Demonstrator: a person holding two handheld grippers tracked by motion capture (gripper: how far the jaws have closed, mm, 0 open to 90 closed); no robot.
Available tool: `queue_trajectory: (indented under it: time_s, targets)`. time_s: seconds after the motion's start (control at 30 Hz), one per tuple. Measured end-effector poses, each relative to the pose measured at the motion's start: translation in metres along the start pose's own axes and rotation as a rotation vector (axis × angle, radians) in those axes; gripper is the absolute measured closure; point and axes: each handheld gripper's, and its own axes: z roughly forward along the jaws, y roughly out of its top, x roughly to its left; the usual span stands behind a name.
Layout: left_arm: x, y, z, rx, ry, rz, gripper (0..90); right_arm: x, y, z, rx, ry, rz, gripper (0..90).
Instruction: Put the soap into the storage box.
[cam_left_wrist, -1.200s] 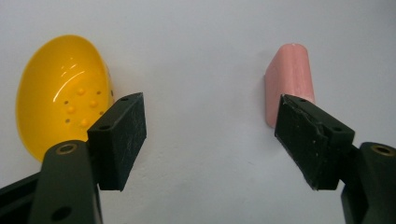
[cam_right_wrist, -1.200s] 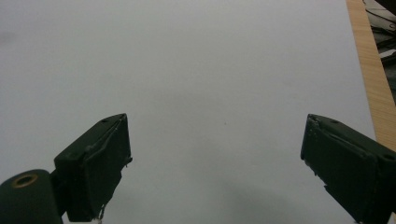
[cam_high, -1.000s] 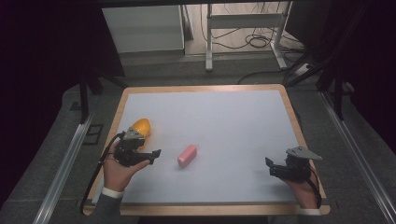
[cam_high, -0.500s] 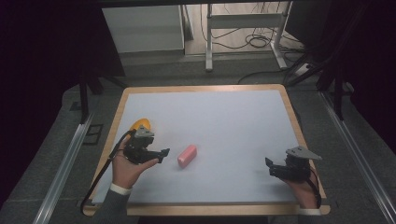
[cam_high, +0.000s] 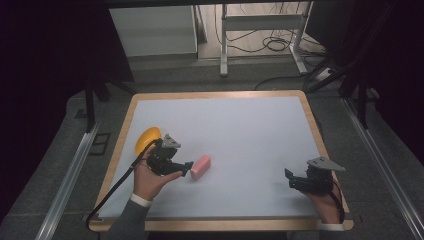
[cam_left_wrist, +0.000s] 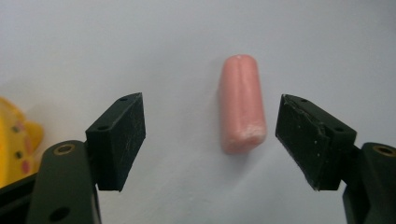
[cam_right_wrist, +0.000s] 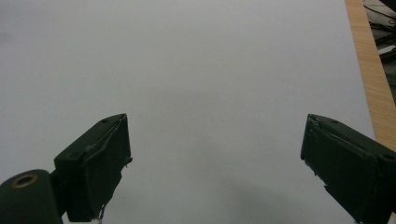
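Note:
A small pink oblong block (cam_high: 200, 166) lies on the white table top left of centre. In the left gripper view the pink block (cam_left_wrist: 242, 110) sits just ahead of the two black jaws, between their lines, untouched. My left gripper (cam_high: 188, 167) is open, its tips right beside the block. A yellow rounded object (cam_high: 146, 139) rests behind the left hand; the yellow object (cam_left_wrist: 16, 140) also shows at the left edge of the left gripper view. My right gripper (cam_high: 291, 180) hovers near the table's front right, open with nothing between its jaws, as the right gripper (cam_right_wrist: 215, 158) view confirms.
The white table (cam_high: 240, 125) has a wooden rim (cam_high: 220, 94). A black cable (cam_high: 112, 192) trails from the left gripper over the front left edge. Metal rails run along both sides, and a frame with cables stands behind the table.
My left gripper has moved right and forward, bringing its open jaws up to the pink block. The right gripper has stayed where it was.

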Motion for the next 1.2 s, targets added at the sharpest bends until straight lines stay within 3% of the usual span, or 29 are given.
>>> queue_trajectory:
  time_s: [0.47, 0.83, 1.2]
  targets:
    - [-0.018, 0.013, 0.022, 0.046, -0.029, 0.045, 24.2, 0.0, -0.001, 0.001, 0.006, 0.002, -0.006, 8.1]
    - [-0.02, 0.013, 0.039, 0.095, -0.04, 0.045, 24.4, 0.001, -0.001, 0.002, 0.012, 0.002, -0.011, 8.1]
    - [-0.018, 0.014, 0.061, 0.158, -0.05, 0.006, 29.5, 0.002, -0.003, 0.005, 0.021, -0.004, -0.016, 8.1]
